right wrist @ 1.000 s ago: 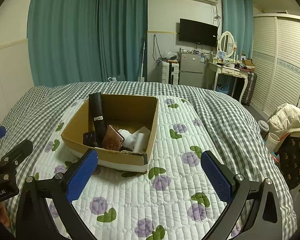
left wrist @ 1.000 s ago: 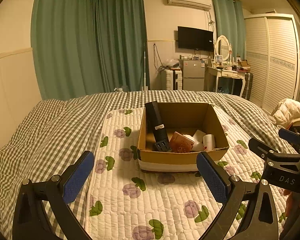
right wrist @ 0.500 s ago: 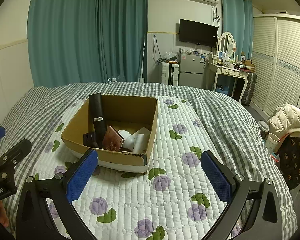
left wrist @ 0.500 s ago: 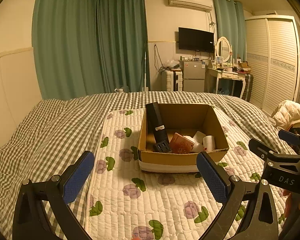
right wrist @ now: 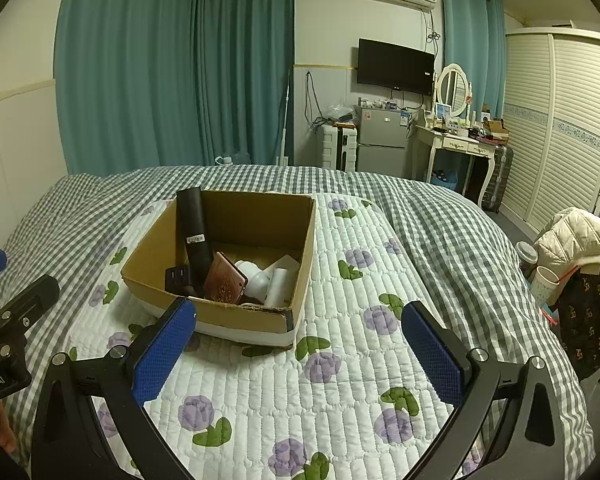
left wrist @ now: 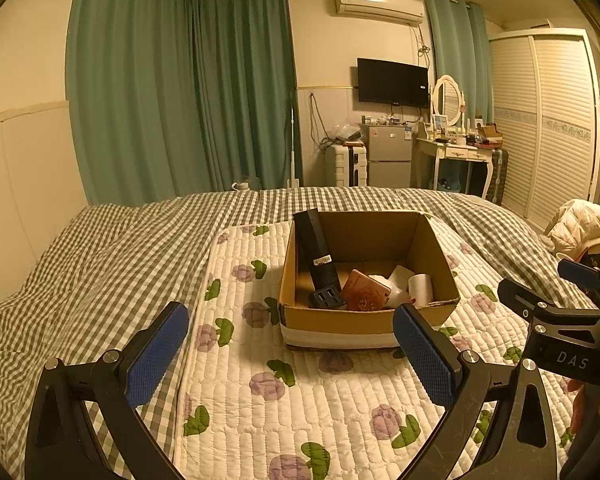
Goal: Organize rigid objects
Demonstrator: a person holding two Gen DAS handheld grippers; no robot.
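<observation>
An open cardboard box [left wrist: 364, 322] [right wrist: 236, 318] sits on a floral quilted mat on the bed. Inside it a tall black tube [left wrist: 314, 256] [right wrist: 194, 236] leans on the left wall, beside a black plug block [left wrist: 327, 299] [right wrist: 179, 279], a copper-brown case [left wrist: 366, 291] [right wrist: 225, 279] and white items [left wrist: 414, 286] [right wrist: 268, 280]. My left gripper [left wrist: 290, 354] is open and empty, held in front of the box. My right gripper [right wrist: 300, 350] is open and empty, in front of the box's right corner.
The floral mat [left wrist: 300, 400] [right wrist: 340, 380] lies on a grey checked duvet [left wrist: 100, 264] [right wrist: 440, 220]. The bed's right edge drops to a chair with a white jacket [right wrist: 576, 236] and a cup [right wrist: 546, 282]. A wall panel [left wrist: 24, 168] runs along the left.
Both views have shifted very slightly; the box and its contents stay put. Both grippers remain open.
</observation>
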